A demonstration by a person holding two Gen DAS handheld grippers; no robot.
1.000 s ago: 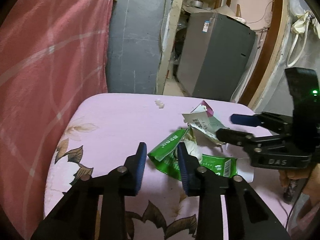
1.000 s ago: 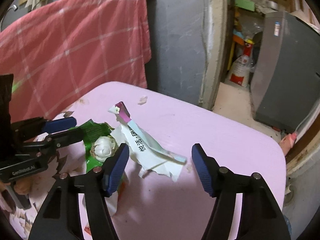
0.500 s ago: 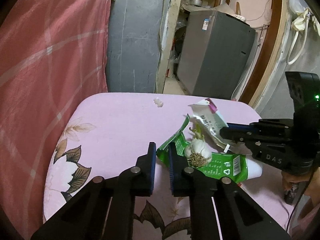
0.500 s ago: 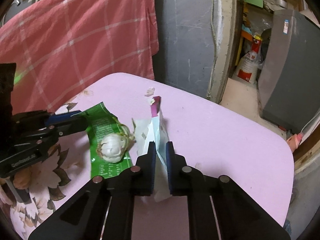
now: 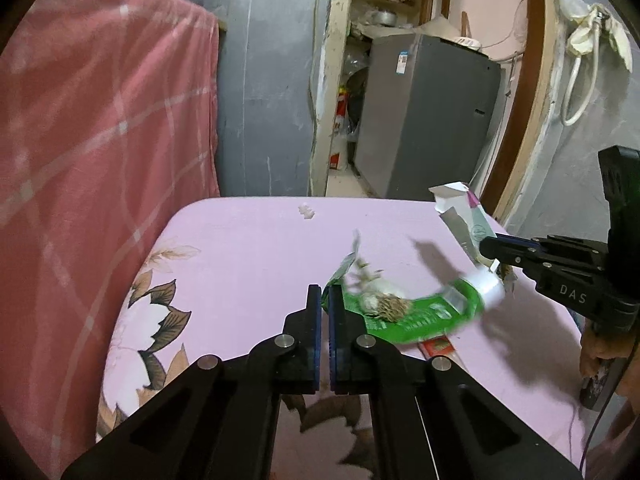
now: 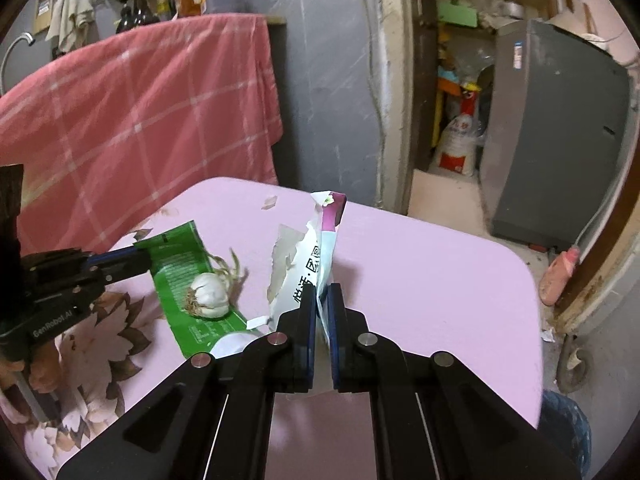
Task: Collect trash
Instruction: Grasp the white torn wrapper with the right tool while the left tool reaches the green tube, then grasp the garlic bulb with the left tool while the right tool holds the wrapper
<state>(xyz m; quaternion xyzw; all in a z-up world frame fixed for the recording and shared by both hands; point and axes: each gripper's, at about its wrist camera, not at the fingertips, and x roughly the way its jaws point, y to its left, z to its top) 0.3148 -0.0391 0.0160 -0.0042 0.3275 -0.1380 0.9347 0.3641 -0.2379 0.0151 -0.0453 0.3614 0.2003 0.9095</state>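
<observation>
My left gripper (image 5: 325,298) is shut on the corner of a green wrapper (image 5: 416,314), lifted a little off the pink table (image 5: 248,248); a garlic bulb (image 5: 380,298) rides on it. The wrapper (image 6: 180,276) and bulb (image 6: 209,295) also show in the right wrist view. My right gripper (image 6: 323,300) is shut on a torn white paper packet with a purple tip (image 6: 316,252), held upright above the table (image 6: 420,280). The packet shows in the left wrist view (image 5: 464,216) in the right gripper (image 5: 486,246).
A small white scrap (image 5: 306,212) lies near the table's far edge. A red piece (image 5: 438,346) lies under the wrapper. A red checked cloth (image 5: 100,152) hangs at the left. A grey appliance (image 5: 428,120) stands beyond the doorway.
Both grippers closed from open, the left on the green wrapper, the right on the white packet. Both pieces have since risen off the table, and the garlic shifted on the wrapper.
</observation>
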